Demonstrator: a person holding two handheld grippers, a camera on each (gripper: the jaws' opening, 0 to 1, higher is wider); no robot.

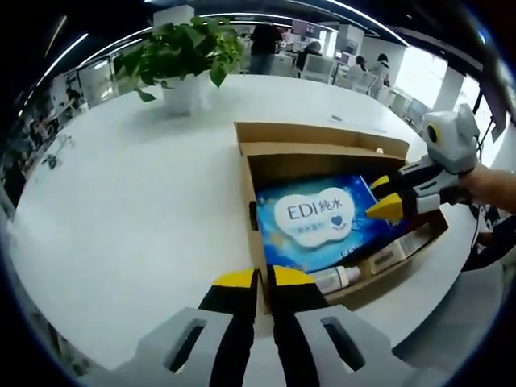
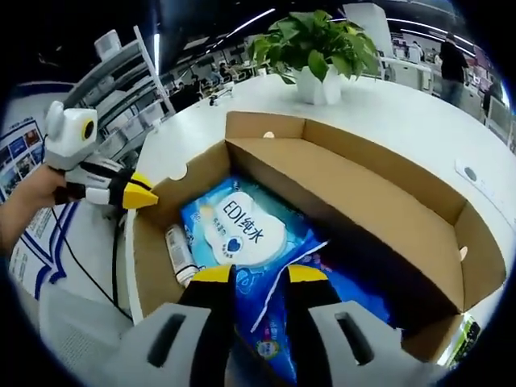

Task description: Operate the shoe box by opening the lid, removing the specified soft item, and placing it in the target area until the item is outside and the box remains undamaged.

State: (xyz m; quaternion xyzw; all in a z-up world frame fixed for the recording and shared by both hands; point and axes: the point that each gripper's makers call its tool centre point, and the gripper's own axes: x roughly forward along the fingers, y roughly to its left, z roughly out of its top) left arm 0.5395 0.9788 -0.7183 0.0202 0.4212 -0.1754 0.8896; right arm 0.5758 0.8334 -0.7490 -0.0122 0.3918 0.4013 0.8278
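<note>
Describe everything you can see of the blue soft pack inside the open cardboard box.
The blue soft plastic pack is glossy and crinkly, with a white cloud-shaped label reading "EDI" above a small blue heart. It lies flat in the open brown cardboard shoe box, beside a small white bottle. The right gripper pinches its raised near edge. The left gripper sits at the box's near wall.

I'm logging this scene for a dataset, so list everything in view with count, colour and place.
Shoe box: one, brown cardboard, lid open, on the table.
Wipes pack: one, blue with white label, inside the box.
Small bottle: one, white, lying along the box wall.
Potted plant: one, green in a white pot, beyond the box.
Table: one, white, round.
People: several, far background.
Left gripper: black, yellow tips, at the box's near wall.
Right gripper: same colours, on the pack.
</note>
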